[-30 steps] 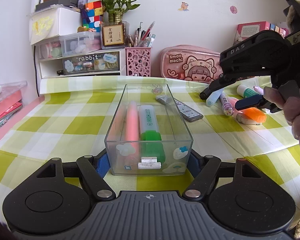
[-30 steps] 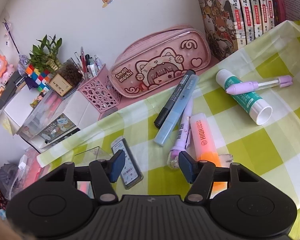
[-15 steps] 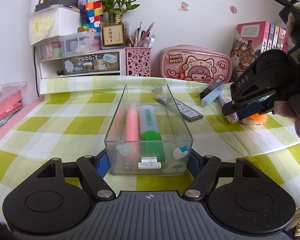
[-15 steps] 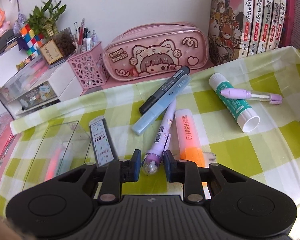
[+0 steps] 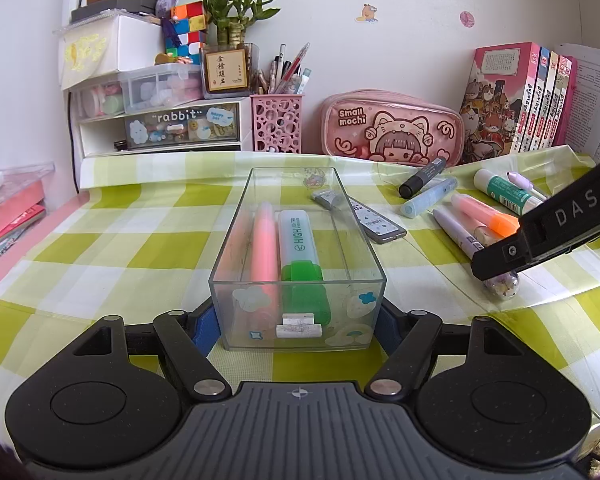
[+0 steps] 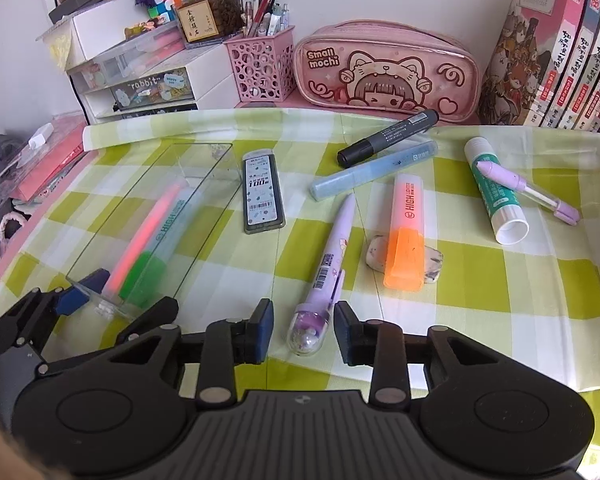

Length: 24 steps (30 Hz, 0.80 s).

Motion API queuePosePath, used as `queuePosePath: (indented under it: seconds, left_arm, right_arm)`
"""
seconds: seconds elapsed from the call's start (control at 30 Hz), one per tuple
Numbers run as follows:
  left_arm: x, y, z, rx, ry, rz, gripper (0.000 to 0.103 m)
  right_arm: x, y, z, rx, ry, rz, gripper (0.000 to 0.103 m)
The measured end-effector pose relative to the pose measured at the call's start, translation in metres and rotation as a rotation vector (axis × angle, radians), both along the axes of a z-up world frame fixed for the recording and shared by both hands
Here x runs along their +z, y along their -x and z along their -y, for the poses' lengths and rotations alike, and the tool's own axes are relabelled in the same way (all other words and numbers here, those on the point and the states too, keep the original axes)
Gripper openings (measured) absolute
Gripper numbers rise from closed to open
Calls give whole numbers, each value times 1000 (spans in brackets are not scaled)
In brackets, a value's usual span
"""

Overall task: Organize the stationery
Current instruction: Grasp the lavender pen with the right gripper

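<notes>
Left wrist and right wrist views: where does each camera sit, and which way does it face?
Left wrist: on the left gripper, facing the back wall along the clear box its fingers clamp; the right gripper's finger intrudes at right.
Right wrist: on the right gripper, tilted down at the desk; jaws opening around the purple pen, pads clear; the left gripper shows lower left.
Shared: box, pen, pink pencil case.

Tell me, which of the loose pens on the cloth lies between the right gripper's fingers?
The lilac pen with the clear domed end. That end lies between the opening, untouching right gripper; the orange highlighter and blue marker lie farther off.
</notes>
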State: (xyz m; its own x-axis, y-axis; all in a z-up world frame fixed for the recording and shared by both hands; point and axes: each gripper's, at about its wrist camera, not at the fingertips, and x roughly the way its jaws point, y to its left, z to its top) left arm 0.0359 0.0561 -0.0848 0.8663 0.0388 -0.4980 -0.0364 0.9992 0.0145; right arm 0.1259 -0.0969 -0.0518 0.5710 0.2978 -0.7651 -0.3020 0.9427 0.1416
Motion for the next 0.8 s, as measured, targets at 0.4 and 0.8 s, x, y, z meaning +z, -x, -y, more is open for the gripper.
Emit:
queuePosePath:
  seconds: [0.4,0.8]
  left_arm:
    - [0,0,0,0,0,0,73]
    - [0,0,0,0,0,0,73]
  right_arm:
    - [-14,-28,-2,-123,-41,4,35]
    - [-15,-28,-1,-171,-58,21,22]
